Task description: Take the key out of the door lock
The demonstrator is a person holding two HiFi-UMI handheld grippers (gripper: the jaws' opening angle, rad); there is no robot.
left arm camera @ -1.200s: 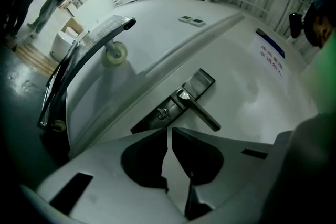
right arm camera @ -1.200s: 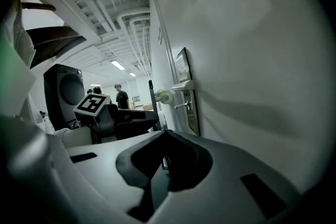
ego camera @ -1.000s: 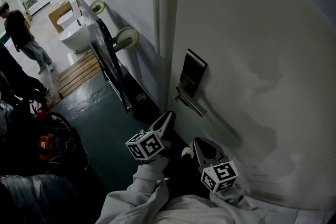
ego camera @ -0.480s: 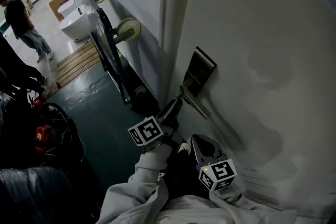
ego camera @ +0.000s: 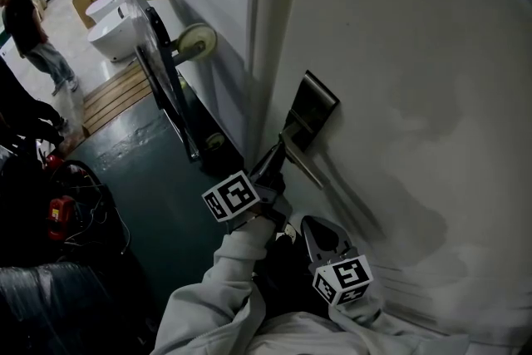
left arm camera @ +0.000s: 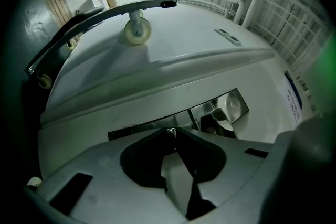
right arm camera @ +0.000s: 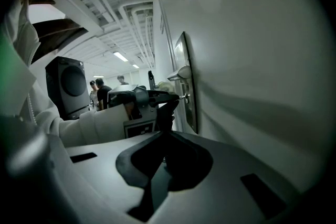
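left gripper [ego camera: 278,150] jaws have just been closing, now pinching the small silver key [left arm camera: 171,131] in the dark metal lock plate [ego camera: 312,106]. right gripper [right arm camera: 164,135] sits below, jaws together, empty.

Two grey hand-held two-jaw units: left gripper [ego camera: 277,150], right gripper [ego camera: 312,229]. One small metal key [left arm camera: 170,132]. One dark rectangular metal lock plate [ego camera: 312,106]. One silver lever handle [ego camera: 309,171]. One white door [ego camera: 399,54]. Two cream wheels [ego camera: 198,39], far left.

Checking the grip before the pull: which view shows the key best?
The right gripper view: the key shows side-on, between the lock plate and the left gripper, whose jaws have just been closing on it. The left gripper view shows only a shiny sliver; the head view hides it.
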